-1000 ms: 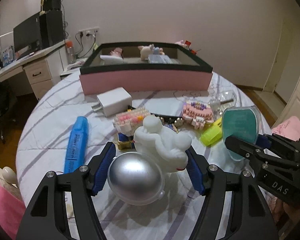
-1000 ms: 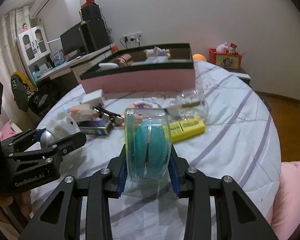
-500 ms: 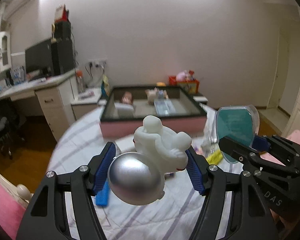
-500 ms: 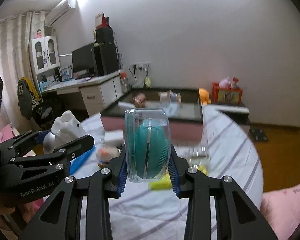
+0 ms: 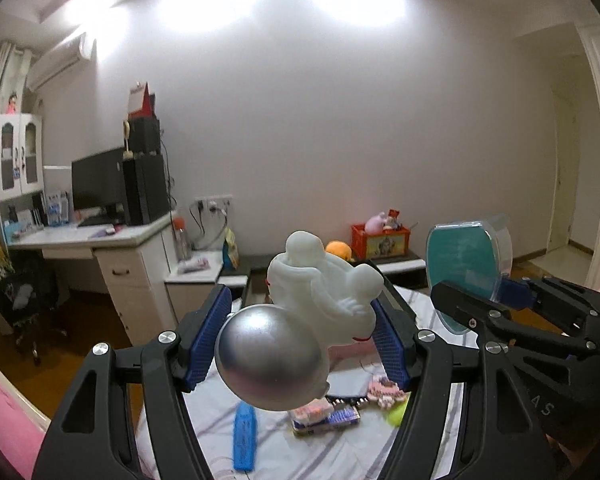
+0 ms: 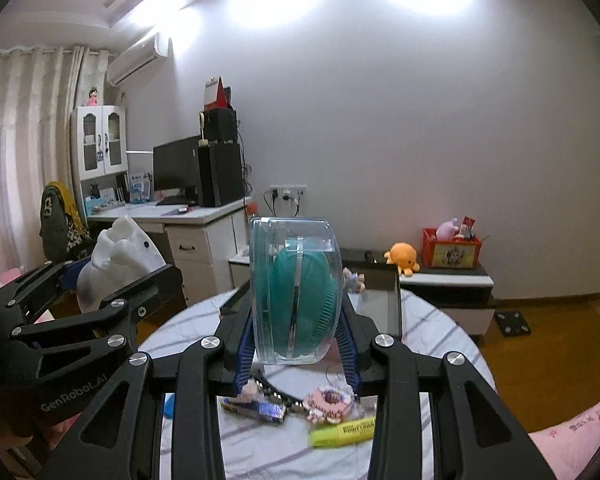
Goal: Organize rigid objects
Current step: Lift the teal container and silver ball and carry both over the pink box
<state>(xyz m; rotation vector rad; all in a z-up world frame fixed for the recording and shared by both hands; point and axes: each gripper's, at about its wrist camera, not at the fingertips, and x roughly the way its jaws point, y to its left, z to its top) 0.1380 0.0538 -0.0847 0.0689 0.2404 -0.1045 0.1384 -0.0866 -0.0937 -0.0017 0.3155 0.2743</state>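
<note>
Round worktop [image 6: 440, 320] with striped cloth sits below both grippers; pink-sided tray [image 6: 392, 300] at its far edge, loose items scattered on the near part.

Left gripper [image 5: 302, 344]: fingers [image 5: 210, 340] set fairly wide, clamped on white figurine with silver ball [image 5: 300, 320]. Risk: the ball is smooth and round and the figurine lumpy, so it could twist or squirt out on any jolt.

Right gripper [image 6: 296, 344]: fingers narrow, holding clear case with teal brush [image 6: 296, 292] upright. Risk: slick plastic walls, could slide down.

The two grippers ride close side by side and could clip each other. Both point slightly below level toward the tray, held high over the worktop.
</note>
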